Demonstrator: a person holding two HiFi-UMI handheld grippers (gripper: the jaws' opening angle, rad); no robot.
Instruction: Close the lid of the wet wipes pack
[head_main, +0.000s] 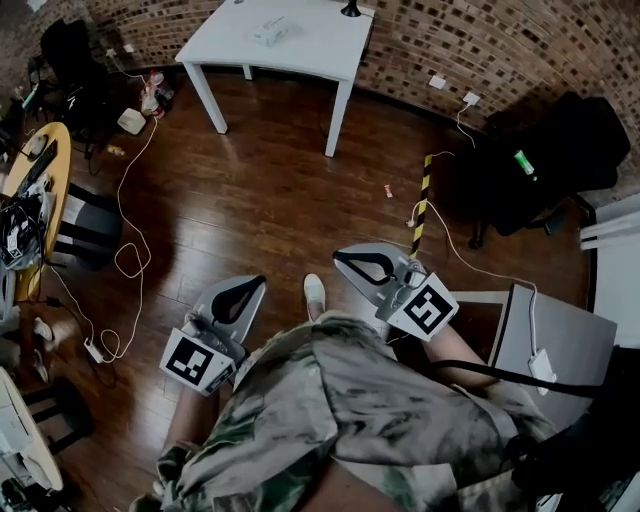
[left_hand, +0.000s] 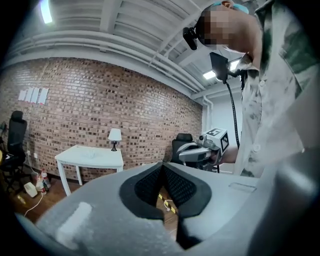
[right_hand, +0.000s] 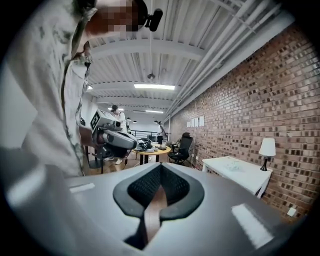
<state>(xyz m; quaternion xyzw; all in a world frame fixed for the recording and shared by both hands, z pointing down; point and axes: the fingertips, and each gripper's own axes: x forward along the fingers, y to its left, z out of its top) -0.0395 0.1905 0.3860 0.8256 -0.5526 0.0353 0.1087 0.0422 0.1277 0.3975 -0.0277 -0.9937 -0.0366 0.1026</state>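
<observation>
A dark wooden floor (head_main: 280, 200) is stretching between the person (head_main: 340, 420) and the white counter (head_main: 320, 50), with a black chair (head_main: 560, 150) standing at the right. A small pale thing, probably the wet wipes pack (head_main: 270, 30), is lying on that counter, well apart from both grippers. The left gripper (head_main: 256, 283) and the right gripper (head_main: 340, 258) are hanging near the person's body, jaws pressing together, gripping nothing.

Camouflage-print shirt (head_main: 330, 400); grey left tool (head_main: 252, 286) and right tool (head_main: 342, 259) carrying black-and-white marker cubes (head_main: 197, 362).
</observation>
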